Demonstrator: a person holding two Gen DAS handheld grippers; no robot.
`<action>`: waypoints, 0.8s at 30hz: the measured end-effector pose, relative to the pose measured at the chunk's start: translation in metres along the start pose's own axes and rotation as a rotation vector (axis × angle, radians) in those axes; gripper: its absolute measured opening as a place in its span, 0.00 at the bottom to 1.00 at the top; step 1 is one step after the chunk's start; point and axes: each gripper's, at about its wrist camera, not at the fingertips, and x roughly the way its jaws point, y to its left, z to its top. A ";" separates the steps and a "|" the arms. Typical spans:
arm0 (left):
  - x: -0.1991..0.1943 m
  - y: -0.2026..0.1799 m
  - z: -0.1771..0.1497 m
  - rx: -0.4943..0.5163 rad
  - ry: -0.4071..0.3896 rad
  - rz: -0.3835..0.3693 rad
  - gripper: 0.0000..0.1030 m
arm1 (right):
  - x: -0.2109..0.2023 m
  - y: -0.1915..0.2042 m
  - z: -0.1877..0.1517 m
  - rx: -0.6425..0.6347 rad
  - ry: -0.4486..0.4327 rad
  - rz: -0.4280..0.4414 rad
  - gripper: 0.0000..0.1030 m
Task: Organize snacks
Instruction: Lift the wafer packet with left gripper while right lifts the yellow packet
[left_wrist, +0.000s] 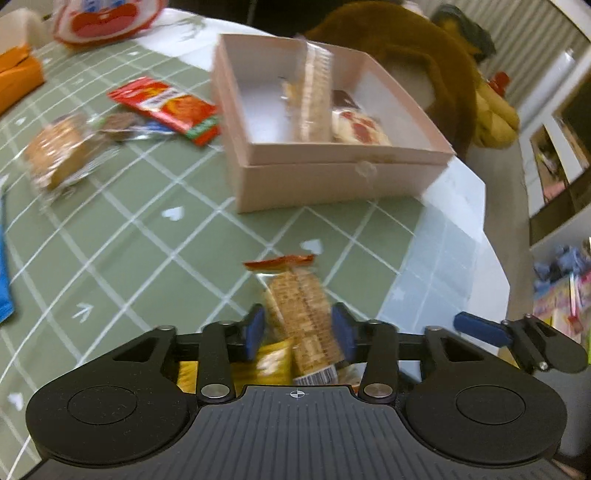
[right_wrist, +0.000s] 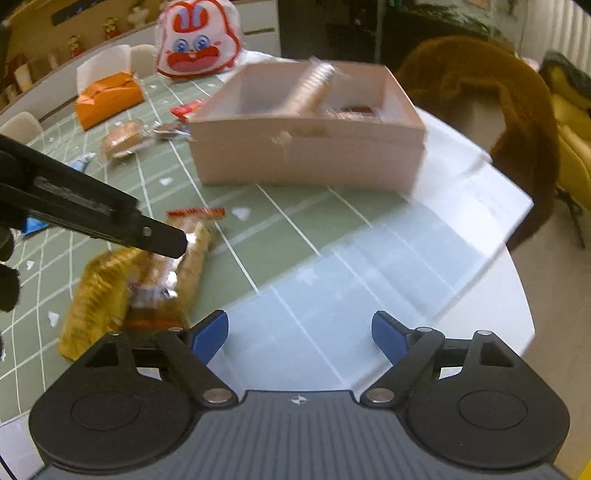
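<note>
Between my left gripper (left_wrist: 298, 328) jaws lies a cracker packet (left_wrist: 301, 314) with a red crimped end, flat on the tabletop (left_wrist: 155, 229); the blue pads stand at either side of it, and through the blur I cannot tell for sure whether they touch it, though they look slightly clear of it. Just under that gripper I see a yellow snack bag (left_wrist: 271, 363). My right gripper (right_wrist: 299, 334) has its jaws spread wide with nothing between them, only bare pale tabletop beneath.

Farther off sits the pink box (left_wrist: 332, 173), open at the top, near the tabletop's far edge. Inside it a long clear sleeve of crackers (left_wrist: 314, 99) leans upright, with a round red-and-white snack (left_wrist: 360, 129) beside it. Left of the box I see a red sachet (left_wrist: 166, 107), a small dark wrapped sweet (left_wrist: 122, 127) and a wrapped round biscuit pack (left_wrist: 59, 155) lying loose. From the right wrist view, an orange box (right_wrist: 107, 98) and a rabbit-faced bag (right_wrist: 197, 40) stand at the far side.
</note>
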 end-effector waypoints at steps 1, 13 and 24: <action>0.004 -0.003 0.000 0.013 0.009 -0.007 0.49 | 0.001 0.001 -0.002 -0.004 0.004 -0.007 0.89; -0.016 0.039 0.000 -0.138 -0.097 -0.120 0.36 | -0.015 0.026 0.008 -0.023 -0.003 0.117 0.89; -0.088 0.124 -0.030 -0.326 -0.230 -0.047 0.36 | 0.012 0.081 0.044 0.033 0.178 0.318 0.90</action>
